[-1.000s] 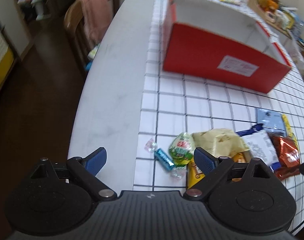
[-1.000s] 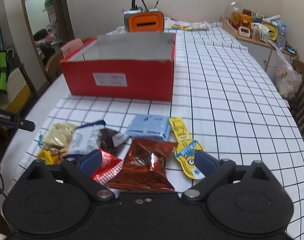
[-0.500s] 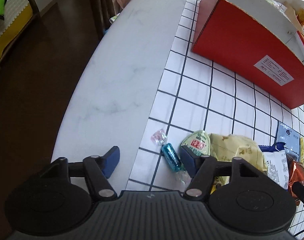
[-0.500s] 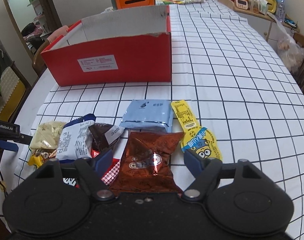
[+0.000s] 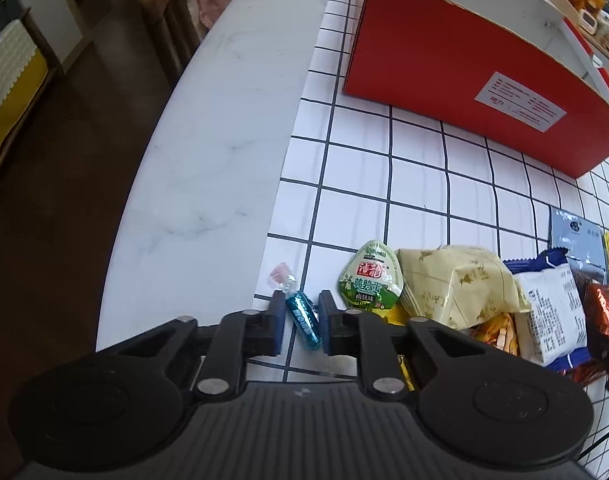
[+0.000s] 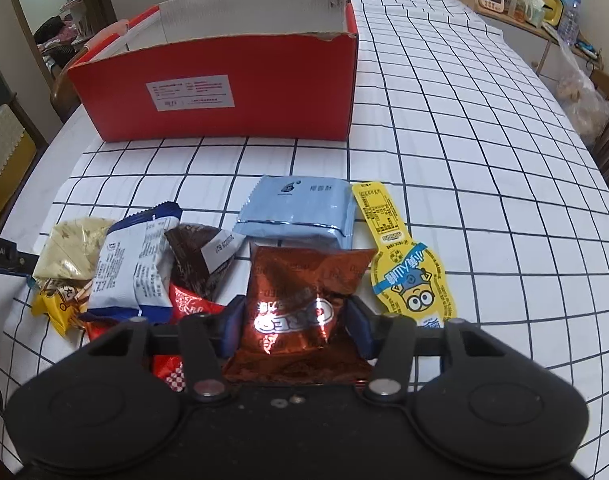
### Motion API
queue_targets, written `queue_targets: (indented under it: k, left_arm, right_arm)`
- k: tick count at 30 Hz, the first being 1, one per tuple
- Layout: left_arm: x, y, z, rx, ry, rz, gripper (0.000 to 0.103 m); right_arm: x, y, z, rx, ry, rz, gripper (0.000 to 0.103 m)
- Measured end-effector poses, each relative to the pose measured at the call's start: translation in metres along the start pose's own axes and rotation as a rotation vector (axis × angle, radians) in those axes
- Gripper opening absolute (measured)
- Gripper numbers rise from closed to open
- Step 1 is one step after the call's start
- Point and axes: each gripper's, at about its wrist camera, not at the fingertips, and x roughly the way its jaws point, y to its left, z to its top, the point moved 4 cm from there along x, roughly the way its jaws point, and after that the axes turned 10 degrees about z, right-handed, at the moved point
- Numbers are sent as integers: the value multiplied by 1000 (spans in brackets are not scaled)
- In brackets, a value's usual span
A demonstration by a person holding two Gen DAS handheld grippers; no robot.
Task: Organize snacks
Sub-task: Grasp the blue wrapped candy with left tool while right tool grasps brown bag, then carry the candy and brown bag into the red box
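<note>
- left gripper pinches the blue candy.
- right gripper is closing on the brown packet.
- red box looks empty; every snack left to move.

Left gripper apparently pinches blue candy beside snacks.

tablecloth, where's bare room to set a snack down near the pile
Free: the checked strip between the red box and the snack pile, and the cloth right of the yellow minion packet. Crowded: the near-left corner, packets overlapping.
</note>
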Motion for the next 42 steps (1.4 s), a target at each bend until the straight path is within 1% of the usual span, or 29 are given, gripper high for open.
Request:
queue_targets:
  k: [1, 2, 8, 18, 22, 32, 34, 39, 42]
  left_arm:
    - [0, 1, 0, 0, 0, -6, 12]
    - [1, 3, 0, -2, 1, -16, 11]
    - [0, 11, 0, -16, 10, -66, 11]
    - [-23, 21, 3, 16, -30, -131, 11]
    - [-41, 24, 6, 40, -66, -160, 11]
    - [-75, 17, 21, 123, -153, -214, 11]
    - [-81, 13, 27, 141, -178, -213, 11]
    - [-97, 4, 48, 164, -233, -223, 11]
    - [-105, -4, 65, 171, -264, -225, 11]
  right_arm:
    - [-1, -1, 0, 3, -3, 3, 47]
    - [-1, -1, 0, 7, -7, 4, 45]
    - [-9, -4, -1, 42, -29, 2, 40]
    - [-44, 4, -2, 69, -104, -11, 39]
    - [-59, 12, 2, 72, -139, -6, 39]
    - [-88, 36, 28, 19, -216, -8, 39]
    - [-91, 39, 34, 8, -228, -12, 39]
    - [-95, 40, 57, 21, -242, 11, 39]
    - [-95, 41, 77, -4, -261, 5, 39]
